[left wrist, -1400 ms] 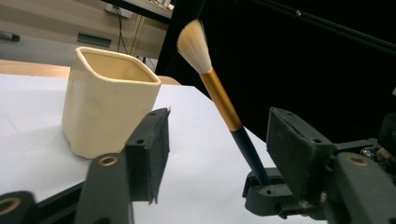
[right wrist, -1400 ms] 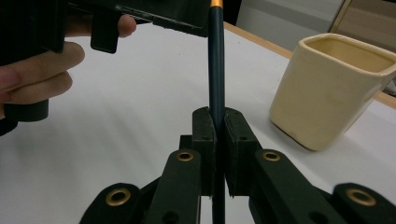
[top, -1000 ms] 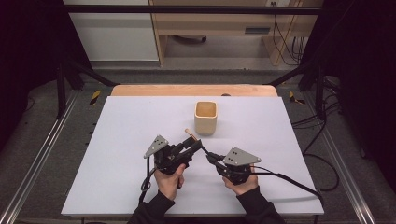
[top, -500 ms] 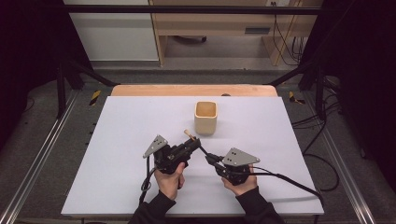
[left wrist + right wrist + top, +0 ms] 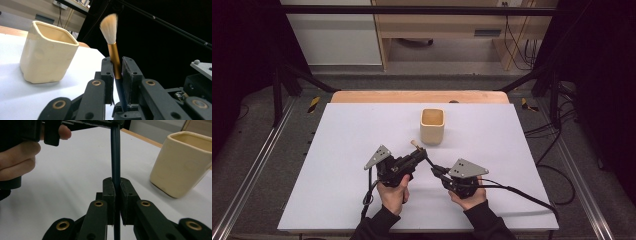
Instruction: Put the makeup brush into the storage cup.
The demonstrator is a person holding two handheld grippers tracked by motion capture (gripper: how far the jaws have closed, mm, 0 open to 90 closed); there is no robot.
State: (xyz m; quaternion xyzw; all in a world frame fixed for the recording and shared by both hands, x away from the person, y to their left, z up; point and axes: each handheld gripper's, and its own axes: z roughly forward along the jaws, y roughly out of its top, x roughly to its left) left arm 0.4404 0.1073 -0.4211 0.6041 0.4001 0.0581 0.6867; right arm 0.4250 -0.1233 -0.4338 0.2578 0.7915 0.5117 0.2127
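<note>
A brush (image 5: 115, 58) with white bristles, a gold ferrule and a dark handle is held between both grippers, just above the white table. My left gripper (image 5: 117, 65) has just been closing and is now shut on the brush at the ferrule's lower end, bristles pointing up and away. My right gripper (image 5: 117, 184) is shut on the dark handle (image 5: 115, 152) farther down. From above, the left gripper (image 5: 419, 155) and right gripper (image 5: 436, 170) meet tip to tip, and the brush (image 5: 414, 144) points toward a cream square cup (image 5: 432, 126).
The cream cup (image 5: 47, 60) stands upright and empty a short way beyond the brush tip; it sits to the right in the right gripper view (image 5: 182, 165). The white table sheet (image 5: 337, 150) has a wooden strip (image 5: 417, 96) at its far edge. Cables trail off to the right.
The left gripper's jaws have drawn in onto the brush. Both hands and the brush have stayed in place.
</note>
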